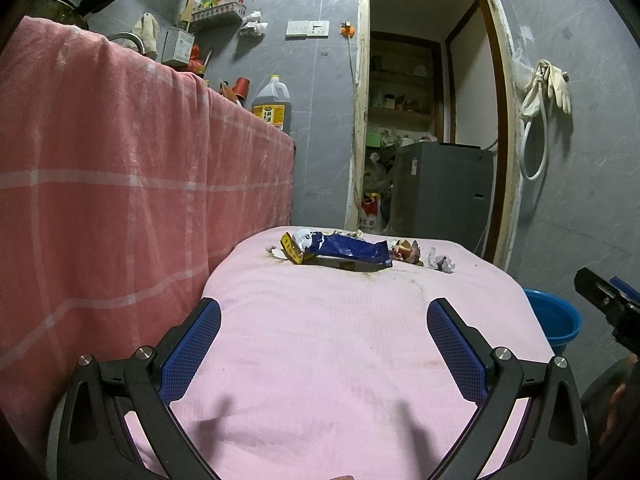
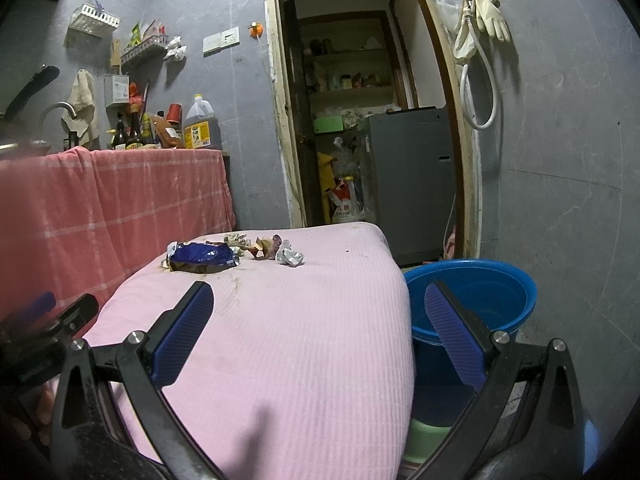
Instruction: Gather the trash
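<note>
While we hover both tools over the pink cloth [image 1: 340, 360], left gripper [image 1: 324, 344] & right gripper [image 2: 316, 332] are spread wide w/ nothing held. Blue snack wrapper [image 1: 352, 251] lies at the far end, crumpled paper bits [image 2: 290, 257] just beside it. Blue bucket [image 2: 480, 300] sits on the floor, right of the table.

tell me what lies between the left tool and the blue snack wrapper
Only bare pink cloth, faintly stained, separates the left tool from the blue snack wrapper, seen in the left wrist view.
</note>
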Motion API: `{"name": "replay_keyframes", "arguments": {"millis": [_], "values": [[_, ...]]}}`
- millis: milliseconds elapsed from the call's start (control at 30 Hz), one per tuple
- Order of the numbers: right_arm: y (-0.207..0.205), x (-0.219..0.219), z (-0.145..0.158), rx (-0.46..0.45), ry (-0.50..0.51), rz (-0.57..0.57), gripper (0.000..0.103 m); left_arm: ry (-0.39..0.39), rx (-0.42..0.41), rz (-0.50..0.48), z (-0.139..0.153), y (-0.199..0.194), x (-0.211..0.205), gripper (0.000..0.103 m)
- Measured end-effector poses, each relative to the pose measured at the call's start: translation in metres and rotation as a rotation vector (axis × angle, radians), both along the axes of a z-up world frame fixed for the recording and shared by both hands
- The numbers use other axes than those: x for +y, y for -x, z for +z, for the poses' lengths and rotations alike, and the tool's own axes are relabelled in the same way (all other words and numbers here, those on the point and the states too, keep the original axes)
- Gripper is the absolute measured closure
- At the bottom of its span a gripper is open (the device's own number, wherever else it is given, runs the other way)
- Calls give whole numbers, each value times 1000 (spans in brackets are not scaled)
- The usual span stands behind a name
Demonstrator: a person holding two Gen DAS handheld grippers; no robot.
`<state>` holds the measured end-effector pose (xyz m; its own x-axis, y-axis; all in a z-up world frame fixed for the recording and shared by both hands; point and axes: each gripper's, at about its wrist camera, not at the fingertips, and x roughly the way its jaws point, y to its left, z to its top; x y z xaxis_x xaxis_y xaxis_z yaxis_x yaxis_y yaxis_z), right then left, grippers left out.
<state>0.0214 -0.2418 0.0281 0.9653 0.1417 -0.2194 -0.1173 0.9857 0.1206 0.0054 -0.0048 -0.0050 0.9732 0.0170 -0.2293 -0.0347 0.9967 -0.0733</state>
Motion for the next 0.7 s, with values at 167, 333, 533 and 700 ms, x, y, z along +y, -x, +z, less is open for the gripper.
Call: {"name": "replay_keyframes", "arguments": {"millis": [167, 333, 533, 700], "values": [[-7, -2, 4, 4, -16, 1, 0, -6, -9, -18, 4, -6, 2, 2], [-14, 0, 13, -16, -11, 18, 0, -38, -32, -42, 15, -18, 0, 2], [-29, 5, 33, -81, 17, 36, 0, -18, -20, -54, 29, -41, 6, 2], [-48, 8, 44, -122, 49, 56, 0, 17, 15, -49, 38, -63, 18, 2]]}}
